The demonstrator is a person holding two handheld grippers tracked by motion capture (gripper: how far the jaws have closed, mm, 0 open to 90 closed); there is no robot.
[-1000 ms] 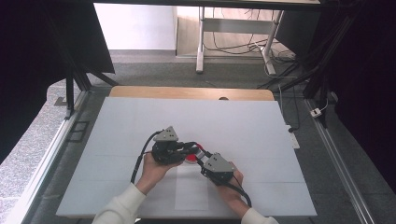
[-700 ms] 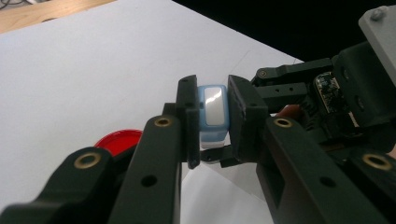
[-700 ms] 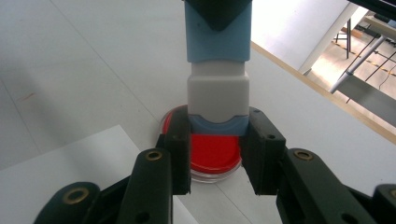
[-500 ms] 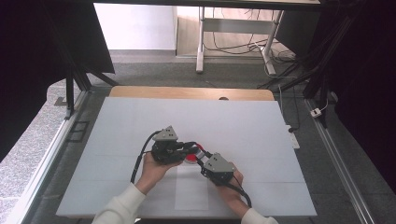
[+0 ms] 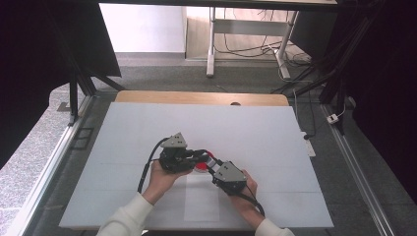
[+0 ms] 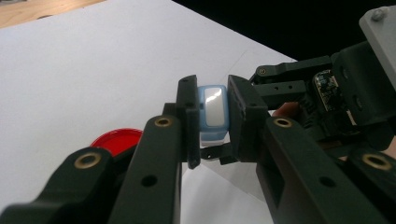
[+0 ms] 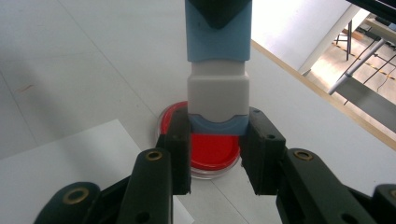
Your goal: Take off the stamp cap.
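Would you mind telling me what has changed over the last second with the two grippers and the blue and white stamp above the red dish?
Nothing visibly changed. The left gripper and the right gripper both stay clamped on opposite ends of the blue and white stamp, held above the red dish on the white table.
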